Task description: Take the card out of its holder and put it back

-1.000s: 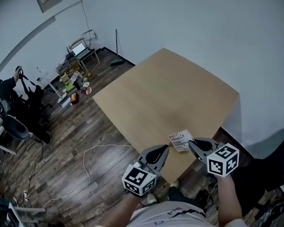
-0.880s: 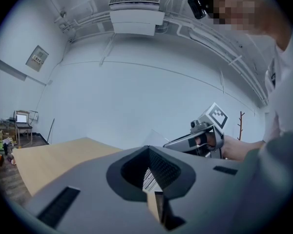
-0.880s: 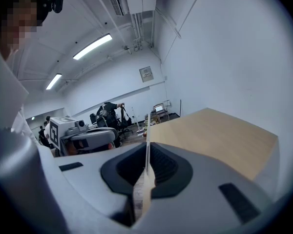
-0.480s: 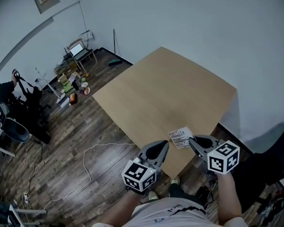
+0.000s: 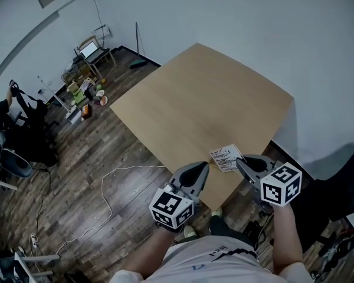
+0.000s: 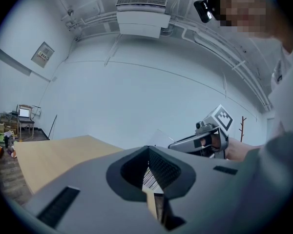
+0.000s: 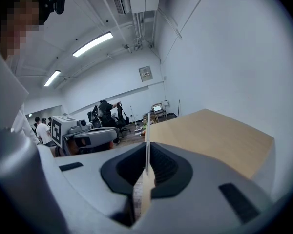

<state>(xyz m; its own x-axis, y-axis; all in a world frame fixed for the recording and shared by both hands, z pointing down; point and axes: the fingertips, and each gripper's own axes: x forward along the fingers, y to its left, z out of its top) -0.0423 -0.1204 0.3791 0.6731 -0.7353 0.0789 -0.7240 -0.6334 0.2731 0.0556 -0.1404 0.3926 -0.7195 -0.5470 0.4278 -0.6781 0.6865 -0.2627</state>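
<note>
Little has shifted in the past second beyond a tilt of the head camera. The card sits slightly higher in the head view, and both tools flank it as before, over the near edge of the table.

The right tool is clamped on the card's right edge. Its own view shows the sheet edge-on, a thin pale line running up between closed jaws. The left tool has its tips drawn together too, with a strip of printed lines showing in the gap behind them, so it appears to pinch the opposite edge.

A grip at each end suits the job. One side can steady the sleeve while the other slides the card free, and the pair seem poised for that pull rather than midway through it.

Much stays unclear. No view separates the holder from the card, so they read as one printed sheet, and the holder may be a clear sleeve. The print is too small to read. Whether the sheet rests on the table or hangs just above it cannot be told.
</note>
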